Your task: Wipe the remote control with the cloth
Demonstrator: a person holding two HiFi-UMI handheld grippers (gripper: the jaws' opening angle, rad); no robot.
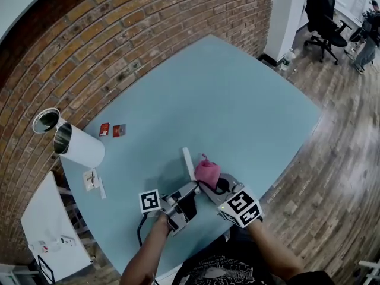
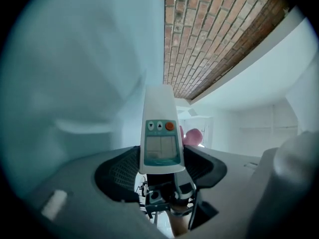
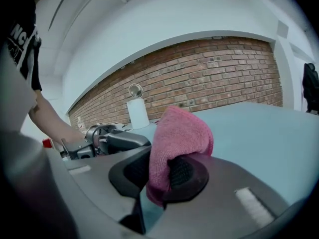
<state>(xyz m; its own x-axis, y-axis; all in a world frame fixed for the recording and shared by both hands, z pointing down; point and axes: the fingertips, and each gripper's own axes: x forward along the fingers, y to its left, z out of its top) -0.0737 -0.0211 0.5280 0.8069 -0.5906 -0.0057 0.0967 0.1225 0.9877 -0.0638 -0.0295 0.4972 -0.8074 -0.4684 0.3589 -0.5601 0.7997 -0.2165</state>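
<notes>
My left gripper is shut on a white remote control, held above the blue table's near edge; the left gripper view shows its screen and orange button standing up between the jaws. A pink cloth is bunched in my right gripper, which is shut on it just right of the remote. In the right gripper view the cloth bulges out over the black pads, and the left gripper shows just to its left.
A white roll and a metal cup lie at the table's left edge, with two small red packets and a white item nearby. A brick wall runs behind. An office chair stands far right.
</notes>
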